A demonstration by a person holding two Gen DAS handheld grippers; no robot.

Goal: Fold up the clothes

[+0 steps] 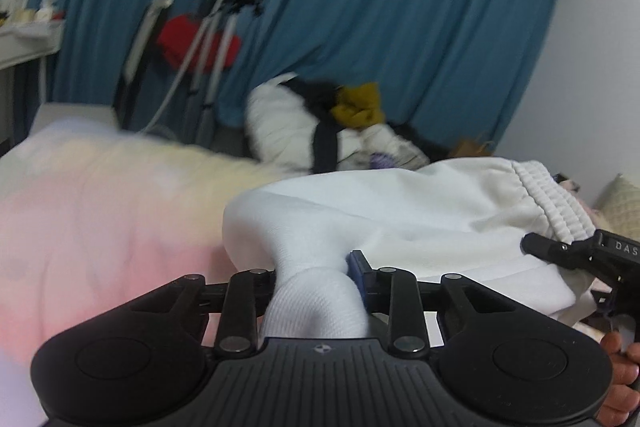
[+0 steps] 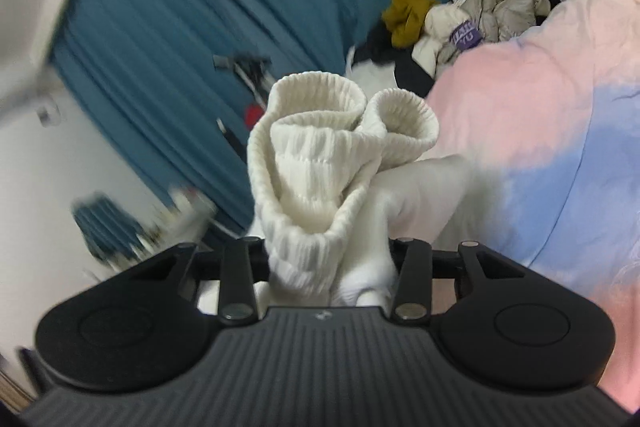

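Observation:
A white garment (image 1: pixel 400 211) with ribbed cuffs hangs between both grippers above the bed. My left gripper (image 1: pixel 316 291) is shut on a bunched part of it; one blue pad (image 1: pixel 356 267) shows beside the cloth. My right gripper (image 2: pixel 330 267) is shut on the ribbed cuffs (image 2: pixel 320 155), which stand up in two rolled openings. The right gripper's fingers (image 1: pixel 560 249) also show in the left wrist view at the right edge, at the ribbed band (image 1: pixel 548 199). The pads in the right wrist view are hidden by cloth.
A pink, yellow and blue bedspread (image 1: pixel 100 211) (image 2: pixel 540 131) lies below. A pile of clothes (image 1: pixel 320 115) (image 2: pixel 460 19) sits at the bed's far side. Blue curtains (image 1: pixel 400 7) hang behind. A stand with a red item (image 1: pixel 192 43) is at the left.

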